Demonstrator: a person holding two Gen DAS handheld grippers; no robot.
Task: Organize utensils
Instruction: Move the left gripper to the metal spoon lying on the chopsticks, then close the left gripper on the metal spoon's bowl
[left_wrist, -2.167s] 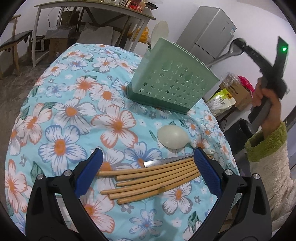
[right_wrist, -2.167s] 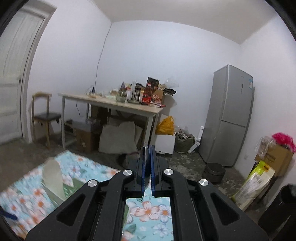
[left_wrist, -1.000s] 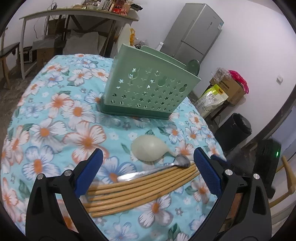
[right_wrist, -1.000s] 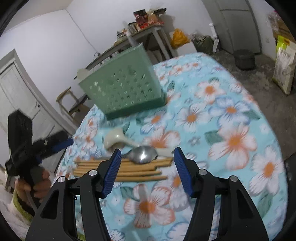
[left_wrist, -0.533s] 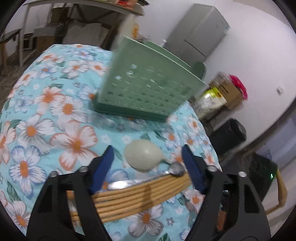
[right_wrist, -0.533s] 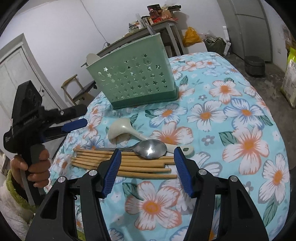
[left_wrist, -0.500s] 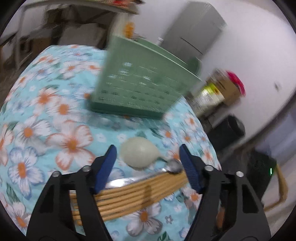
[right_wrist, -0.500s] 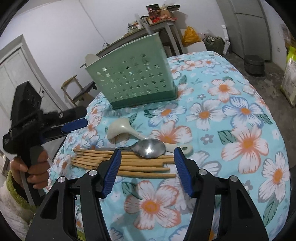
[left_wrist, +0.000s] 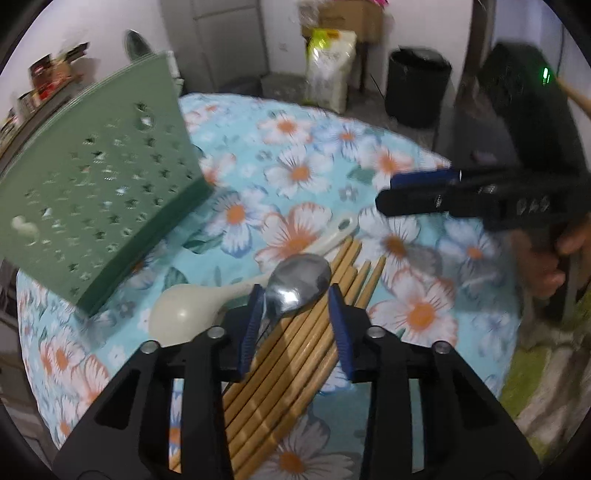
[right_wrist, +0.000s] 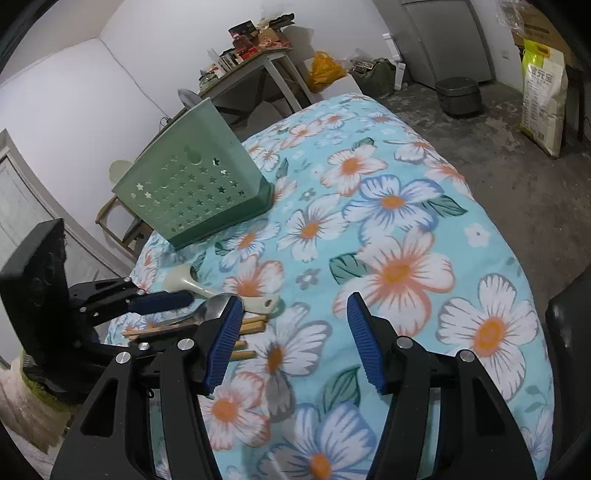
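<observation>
On the flowered cloth lie a metal spoon (left_wrist: 299, 277), a cream plastic spoon (left_wrist: 181, 314) and several bamboo chopsticks (left_wrist: 291, 354) side by side. My left gripper (left_wrist: 295, 299) points down over them. Its jaws are closing, with the metal spoon's neck and the chopsticks between the pads, which do not visibly press on anything. A green perforated holder (left_wrist: 96, 206) stands behind, with a spoon sticking out of its top. My right gripper (right_wrist: 295, 321) hovers open over bare cloth, just right of the chopstick ends (right_wrist: 247, 328). In that view the metal spoon (right_wrist: 216, 306) lies by the left gripper's blue finger (right_wrist: 159, 301).
The cloth-covered table's rounded edge (right_wrist: 517, 258) drops off at the right. On the floor beyond stand a black bin (left_wrist: 417, 88), a rice sack (right_wrist: 543, 99) and a cooker pot (right_wrist: 458, 96). A cluttered desk (right_wrist: 258, 59) stands behind the holder (right_wrist: 195, 195). A hand (left_wrist: 554, 266) grips the right tool.
My left gripper has rolled and swung round over the utensils, and its jaws have narrowed from wide to close about the metal spoon. The right gripper has shifted a little rightward, past the chopstick ends.
</observation>
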